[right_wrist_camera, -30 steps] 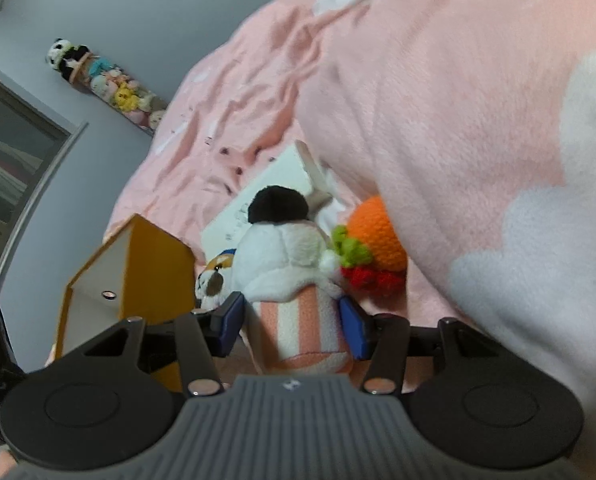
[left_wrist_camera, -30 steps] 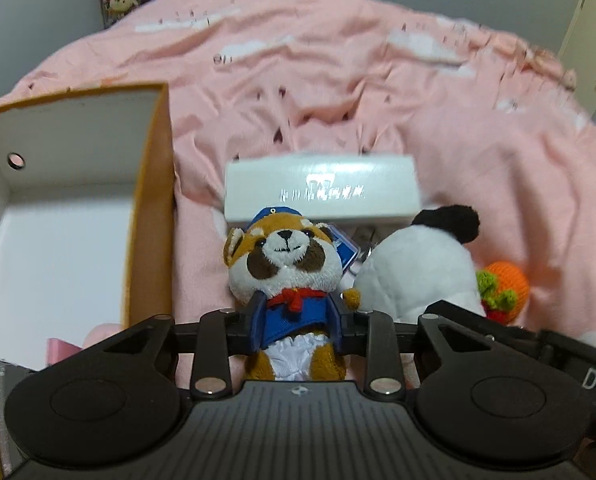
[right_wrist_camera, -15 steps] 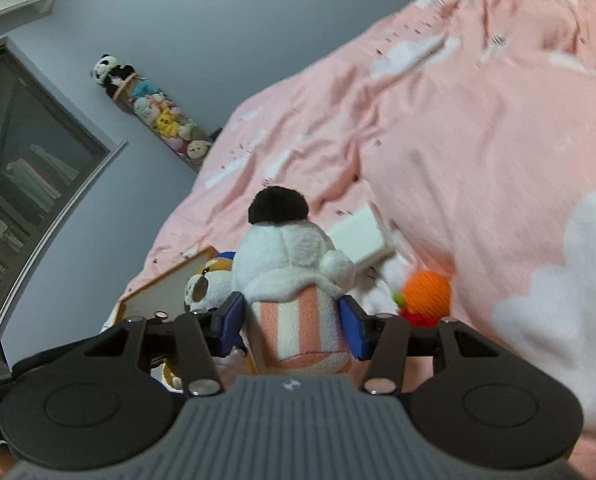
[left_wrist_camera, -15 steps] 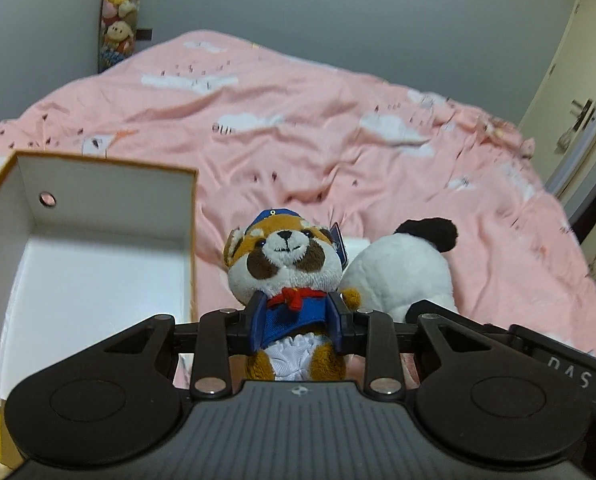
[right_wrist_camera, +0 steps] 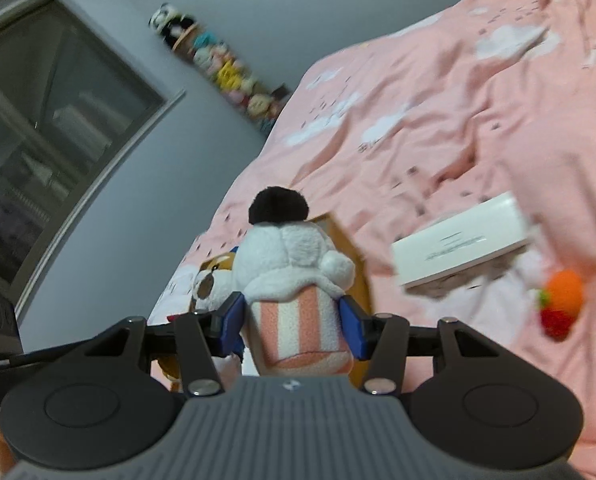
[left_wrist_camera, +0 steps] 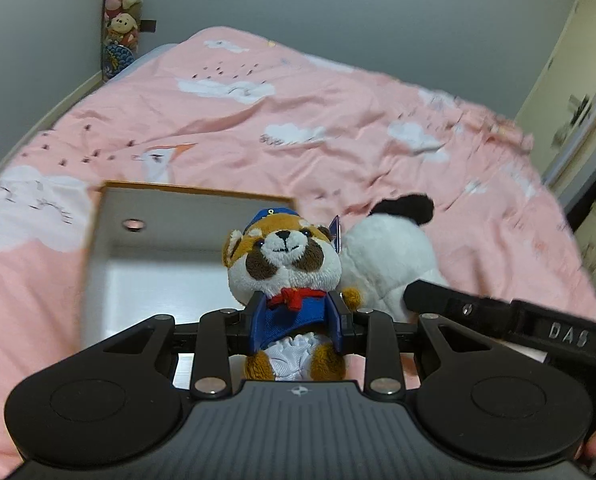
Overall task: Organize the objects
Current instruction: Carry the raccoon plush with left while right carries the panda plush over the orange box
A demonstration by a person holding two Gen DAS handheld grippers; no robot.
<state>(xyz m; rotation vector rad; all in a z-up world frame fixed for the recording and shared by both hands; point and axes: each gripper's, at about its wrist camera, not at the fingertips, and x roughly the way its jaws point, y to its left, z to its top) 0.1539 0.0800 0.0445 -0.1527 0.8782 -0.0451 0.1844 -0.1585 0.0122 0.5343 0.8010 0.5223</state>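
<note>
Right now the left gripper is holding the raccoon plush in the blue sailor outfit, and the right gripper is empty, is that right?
Not quite. The left gripper does hold the raccoon plush, but the right gripper is not empty: the right wrist view shows it shut on the white plush with pink stripes.

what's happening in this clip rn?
A person is tidying toys on a pink bed. The left claw grips a red-panda plush in a blue jacket above the open orange-edged white box. The right claw grips a white plush with a black pompom and striped base beside it.
</note>
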